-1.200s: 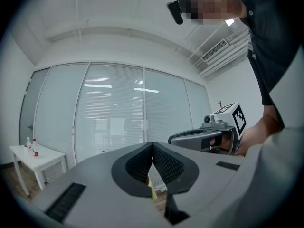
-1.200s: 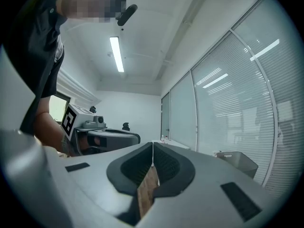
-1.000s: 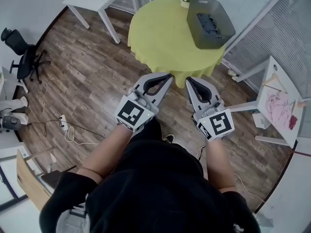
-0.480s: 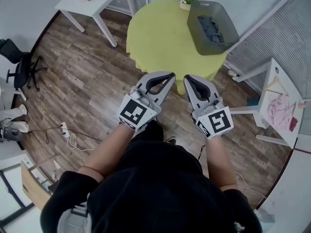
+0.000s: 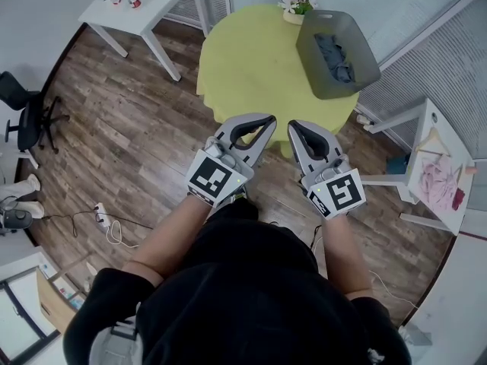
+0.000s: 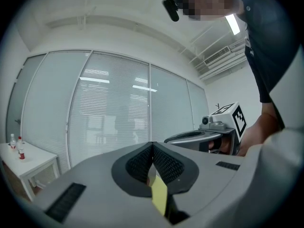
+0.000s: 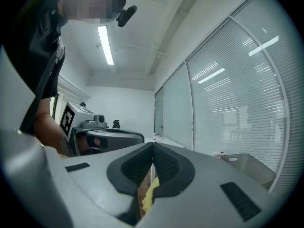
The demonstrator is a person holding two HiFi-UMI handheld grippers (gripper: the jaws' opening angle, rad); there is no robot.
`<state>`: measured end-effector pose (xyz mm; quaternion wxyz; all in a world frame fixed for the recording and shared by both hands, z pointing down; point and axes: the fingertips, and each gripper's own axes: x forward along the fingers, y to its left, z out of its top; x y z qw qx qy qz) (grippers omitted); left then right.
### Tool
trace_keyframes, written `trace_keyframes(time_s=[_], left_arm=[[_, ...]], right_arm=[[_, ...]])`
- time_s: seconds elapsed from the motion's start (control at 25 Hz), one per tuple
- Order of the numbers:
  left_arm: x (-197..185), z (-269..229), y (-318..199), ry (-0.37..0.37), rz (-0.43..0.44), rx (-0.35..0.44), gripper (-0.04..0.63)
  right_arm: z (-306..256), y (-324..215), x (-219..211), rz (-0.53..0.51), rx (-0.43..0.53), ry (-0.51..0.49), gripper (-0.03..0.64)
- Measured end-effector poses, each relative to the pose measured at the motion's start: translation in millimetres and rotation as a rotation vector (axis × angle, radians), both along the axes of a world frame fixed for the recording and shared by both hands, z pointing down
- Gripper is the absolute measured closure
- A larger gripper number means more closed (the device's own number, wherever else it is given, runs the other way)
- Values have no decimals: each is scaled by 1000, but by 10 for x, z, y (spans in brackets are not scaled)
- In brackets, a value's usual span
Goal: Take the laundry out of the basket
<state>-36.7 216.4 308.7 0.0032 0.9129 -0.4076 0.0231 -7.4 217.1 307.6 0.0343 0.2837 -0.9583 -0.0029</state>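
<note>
Head view showed dark laundry (image 5: 335, 56) in the gray basket (image 5: 338, 88) at one o'clock on the counter (image 5: 251, 59). It was likely soft and light, best pinched at a top fold. The left gripper (image 5: 265, 119) and right gripper (image 5: 294, 126) were pressed together, empty.

The left forearm (image 5: 163, 238) and right forearm (image 5: 344, 253) stretch forward side by side. The left gripper (image 5: 264, 123) and right gripper (image 5: 295, 129) point level, jaws pressed together, holding nothing.
</note>
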Motion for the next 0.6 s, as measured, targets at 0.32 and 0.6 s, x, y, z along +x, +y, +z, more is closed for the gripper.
trace_keyframes(time_s=[0.32,0.6], left_arm=[[-179,62,-303,14,44,-19,586],[-72,96,-572,2,71,-26,586]], right_arm=[[38,-261,-136,47,-9,0,594],[52,-544,-27,70,-10,3,594]])
